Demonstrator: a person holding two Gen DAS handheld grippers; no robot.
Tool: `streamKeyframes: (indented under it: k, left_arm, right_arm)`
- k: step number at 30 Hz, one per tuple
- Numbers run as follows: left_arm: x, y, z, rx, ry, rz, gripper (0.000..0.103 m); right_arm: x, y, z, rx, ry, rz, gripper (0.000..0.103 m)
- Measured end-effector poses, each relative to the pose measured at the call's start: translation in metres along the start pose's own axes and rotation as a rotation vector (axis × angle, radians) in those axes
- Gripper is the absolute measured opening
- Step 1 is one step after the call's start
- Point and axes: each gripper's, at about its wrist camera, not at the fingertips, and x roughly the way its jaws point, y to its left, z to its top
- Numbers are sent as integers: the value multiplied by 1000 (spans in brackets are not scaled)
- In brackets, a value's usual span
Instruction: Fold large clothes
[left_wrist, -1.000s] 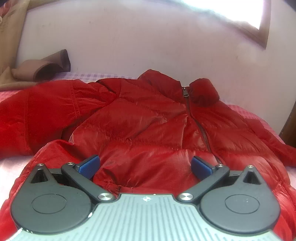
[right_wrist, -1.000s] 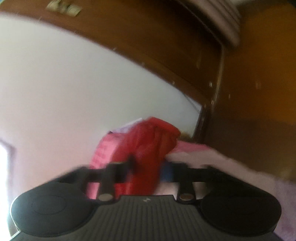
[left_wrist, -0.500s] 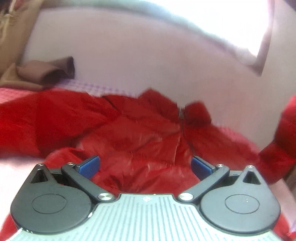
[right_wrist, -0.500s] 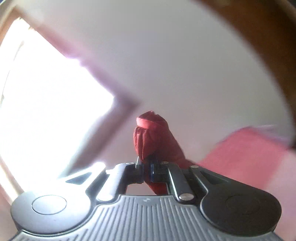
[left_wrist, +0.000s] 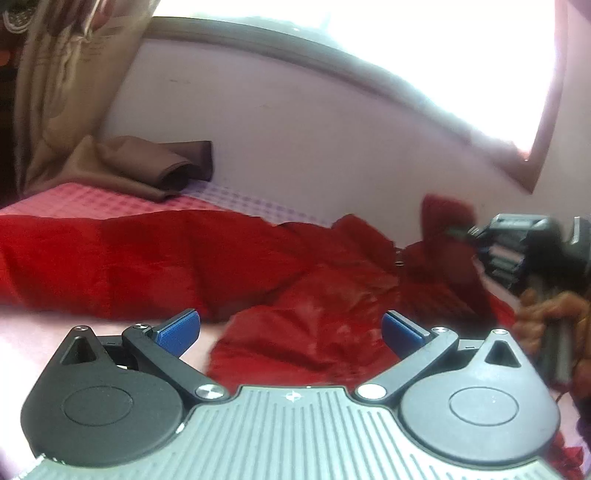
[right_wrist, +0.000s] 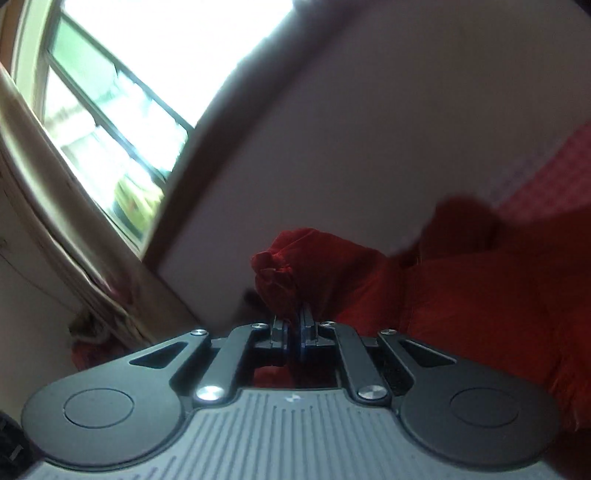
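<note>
The left claw (left_wrist: 291, 330) sits low in the frame with its blue pads (left_wrist: 176, 329) spread wide apart, gripping nothing, hovering just above the near hem of the red jacket (left_wrist: 229, 266). The jacket sprawls across the middle of the frame on a pink checked bedsheet (left_wrist: 92, 201), one sleeve stretched out to the left. At the right edge the right claw (left_wrist: 476, 236) is in view, held by a hand (left_wrist: 546, 317), with a bunched sleeve cuff (left_wrist: 443, 214) at its tip. Seen from its own camera, the right claw (right_wrist: 291, 328) is pinched tight on that red cuff (right_wrist: 288, 266), the jacket (right_wrist: 480, 295) trailing off to the right. A folded brown cloth (left_wrist: 155, 170) lies upper left by the wall, and a window (right_wrist: 122, 110) fills the upper left of the right view
</note>
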Motion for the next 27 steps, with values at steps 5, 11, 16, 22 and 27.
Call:
streamKeyframes:
  k: [5, 11, 16, 22, 27]
  left_arm:
    - [0, 20, -1, -21, 16, 25, 103]
    - [-2, 57, 4, -164, 51, 0, 103]
    - [-3, 102, 2, -318, 96, -9, 103]
    - [-12, 147, 0, -408, 54, 98, 102]
    - [-17, 179, -2, -476, 29, 182, 100]
  right_arm:
    - [36, 19, -48, -193, 119, -137, 6]
    - [71, 28, -87, -369, 229, -274, 6]
    - [81, 45, -110, -544, 236, -364, 7]
    - [96, 67, -137, -808, 214, -494, 9]
    - [99, 77, -144, -913, 202, -555, 15]
